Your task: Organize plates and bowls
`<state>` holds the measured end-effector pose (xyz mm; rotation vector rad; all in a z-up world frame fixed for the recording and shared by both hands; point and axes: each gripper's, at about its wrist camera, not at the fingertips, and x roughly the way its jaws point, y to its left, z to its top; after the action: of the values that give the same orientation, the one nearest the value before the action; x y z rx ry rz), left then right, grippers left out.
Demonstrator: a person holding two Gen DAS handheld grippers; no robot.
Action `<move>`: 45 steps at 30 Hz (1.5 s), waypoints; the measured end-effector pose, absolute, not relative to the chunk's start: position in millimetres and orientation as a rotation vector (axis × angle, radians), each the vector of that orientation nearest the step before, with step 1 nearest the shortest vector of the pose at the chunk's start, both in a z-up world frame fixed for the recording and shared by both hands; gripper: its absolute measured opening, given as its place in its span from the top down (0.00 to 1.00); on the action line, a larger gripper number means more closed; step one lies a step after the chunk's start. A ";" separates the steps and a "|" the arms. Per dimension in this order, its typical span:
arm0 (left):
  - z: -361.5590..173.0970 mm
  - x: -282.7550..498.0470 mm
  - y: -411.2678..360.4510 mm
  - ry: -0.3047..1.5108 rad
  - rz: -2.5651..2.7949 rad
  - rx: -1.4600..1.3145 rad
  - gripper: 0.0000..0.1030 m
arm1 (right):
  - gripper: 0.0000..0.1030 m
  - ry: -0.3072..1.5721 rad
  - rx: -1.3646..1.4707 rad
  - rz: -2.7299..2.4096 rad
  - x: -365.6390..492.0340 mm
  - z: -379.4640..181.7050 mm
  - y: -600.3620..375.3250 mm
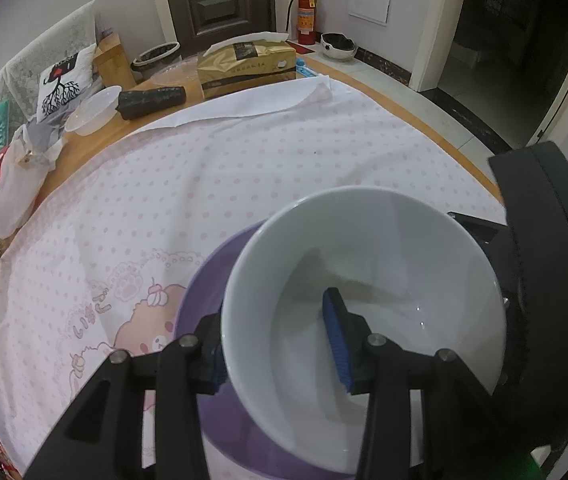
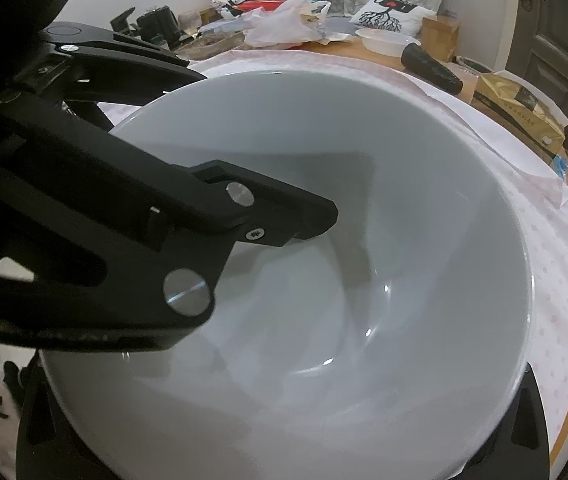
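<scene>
1. Count: one glossy white ceramic bowl (image 1: pixel 364 312), one round purple plastic basin (image 1: pixel 208 280) beneath it. Elsewhere: one clear plastic bowl (image 1: pixel 93 110), one gold tissue box (image 1: pixel 246 66), one red fire extinguisher (image 1: pixel 306 14).
2. White bowl sits mouth-up, nested in the basin, on the pink-dotted cloth (image 1: pixel 204 168) over the worktop (image 1: pixel 96 144).
3. Left tongs (image 1: pixel 280 356): partly open, straddling the bowl's near wall, one blue pad (image 1: pixel 336 336) inside, one outside; pad contact cannot be told.
4. Right tongs: fingertips hidden under the bowl; state cannot be told.
</scene>
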<state>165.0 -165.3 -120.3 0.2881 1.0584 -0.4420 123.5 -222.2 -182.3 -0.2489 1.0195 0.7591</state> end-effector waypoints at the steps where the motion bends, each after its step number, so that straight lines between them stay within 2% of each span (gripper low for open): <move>1: -119.7 165.1 -164.8 1.061 -0.442 0.284 0.63 | 0.02 1.019 -0.248 0.756 123.2 -181.5 -222.7; 3: -118.8 163.7 -164.1 1.060 -0.442 0.283 0.62 | 0.02 1.017 -0.243 0.751 122.1 -180.1 -223.7; 7: -113.0 157.3 -163.1 1.039 -0.445 0.278 0.51 | 0.02 1.004 -0.238 0.739 120.5 -175.2 -227.6; 11: -104.5 151.4 -161.2 1.025 -0.445 0.270 0.49 | 0.02 0.989 -0.229 0.726 114.3 -168.8 -232.9; 15: -94.5 143.5 -158.7 0.999 -0.444 0.261 0.37 | 0.02 0.977 -0.222 0.724 105.1 -161.8 -237.1; 18: -86.1 137.0 -156.8 0.982 -0.443 0.257 0.35 | 0.02 0.961 -0.225 0.720 96.0 -155.0 -240.6; 20: -79.7 131.8 -155.1 0.966 -0.440 0.254 0.29 | 0.02 0.947 -0.215 0.714 90.7 -149.3 -244.4; 21: -76.8 129.6 -153.9 0.958 -0.438 0.251 0.23 | 0.02 0.937 -0.202 0.709 87.8 -145.3 -247.6; 24: -67.5 121.7 -151.0 0.931 -0.441 0.241 0.20 | 0.01 0.899 -0.164 0.684 82.4 -133.6 -257.8; 32: -46.6 101.5 -141.2 0.851 -0.417 0.227 0.02 | 0.01 0.773 -0.101 0.587 72.4 -103.3 -282.6; 45: -27.4 72.1 -103.2 0.680 -0.286 0.139 0.01 | 0.01 0.619 -0.073 0.518 55.0 -65.8 -281.1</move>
<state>72.1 -103.2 -27.4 0.1390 0.6801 -0.2865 55.0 -281.1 -65.8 -0.0726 0.6195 0.5182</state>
